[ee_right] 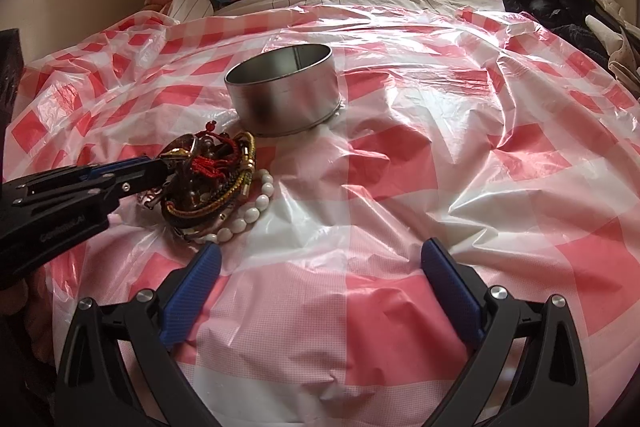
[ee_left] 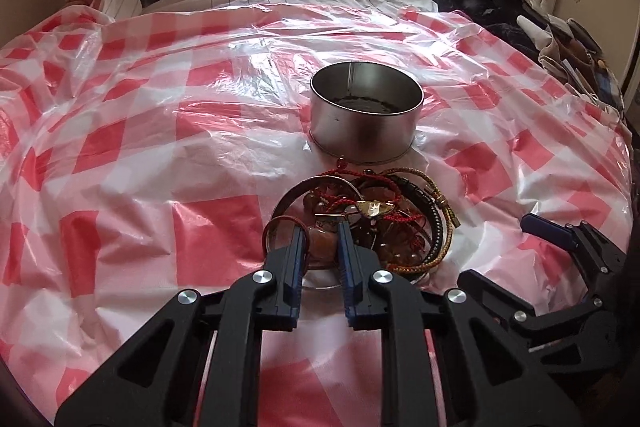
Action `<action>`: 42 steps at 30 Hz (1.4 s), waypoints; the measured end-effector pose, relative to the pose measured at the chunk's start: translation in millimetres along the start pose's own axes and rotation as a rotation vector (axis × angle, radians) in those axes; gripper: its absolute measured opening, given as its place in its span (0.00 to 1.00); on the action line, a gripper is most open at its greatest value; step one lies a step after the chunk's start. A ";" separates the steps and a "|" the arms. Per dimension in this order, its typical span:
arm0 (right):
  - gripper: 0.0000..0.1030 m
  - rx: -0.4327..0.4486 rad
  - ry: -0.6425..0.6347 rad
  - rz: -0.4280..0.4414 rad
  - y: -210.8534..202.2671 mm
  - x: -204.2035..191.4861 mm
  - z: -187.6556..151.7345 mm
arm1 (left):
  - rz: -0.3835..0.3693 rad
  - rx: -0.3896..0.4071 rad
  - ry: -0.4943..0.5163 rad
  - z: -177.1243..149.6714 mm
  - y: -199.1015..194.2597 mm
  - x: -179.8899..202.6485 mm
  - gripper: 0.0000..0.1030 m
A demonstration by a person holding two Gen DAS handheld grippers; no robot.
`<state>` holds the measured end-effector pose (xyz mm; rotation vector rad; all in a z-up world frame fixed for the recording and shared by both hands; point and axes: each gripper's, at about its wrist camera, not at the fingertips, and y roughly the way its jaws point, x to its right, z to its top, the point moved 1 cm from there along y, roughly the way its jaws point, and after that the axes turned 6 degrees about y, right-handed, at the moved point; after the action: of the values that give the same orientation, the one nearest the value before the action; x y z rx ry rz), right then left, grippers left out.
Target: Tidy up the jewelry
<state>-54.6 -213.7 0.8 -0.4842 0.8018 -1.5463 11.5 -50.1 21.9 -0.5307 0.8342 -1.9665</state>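
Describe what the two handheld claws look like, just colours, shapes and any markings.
Both match: the left claw and right claw have matte black angular linkage arms with triangular cut-outs, round silver screw heads at the pivots, and ribbed blue pads. Small pale lettering, too blurred to read, marks the left one's side.

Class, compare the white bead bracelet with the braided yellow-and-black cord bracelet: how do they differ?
The white bead bracelet is a string of smooth oval beads; the braided yellow-and-black cord bracelet is woven cord with gold metal ends. The bead bracelet lies at the pile's outer edge; the cord bracelet sits tangled higher up. Both curve alongside each other.

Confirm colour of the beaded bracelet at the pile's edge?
White beaded bracelet; clearest in the right wrist view.
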 end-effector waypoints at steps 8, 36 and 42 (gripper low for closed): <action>0.93 0.000 0.000 0.001 -0.3 0.1 0.2 | -0.006 0.086 -0.101 -17.7 -61.9 -26.1 0.14; 0.12 -0.094 -0.147 0.332 44.9 -78.9 48.6 | 0.036 0.022 -0.221 -45.3 -45.4 -50.2 0.15; 0.04 -0.010 -0.119 0.333 18.9 -64.8 46.4 | 0.040 0.024 -0.217 -44.8 -44.8 -49.4 0.15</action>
<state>1.0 -159.8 27.6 -0.4221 0.7561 -1.1952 -18.8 24.3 22.6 -0.6942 0.6796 -1.8411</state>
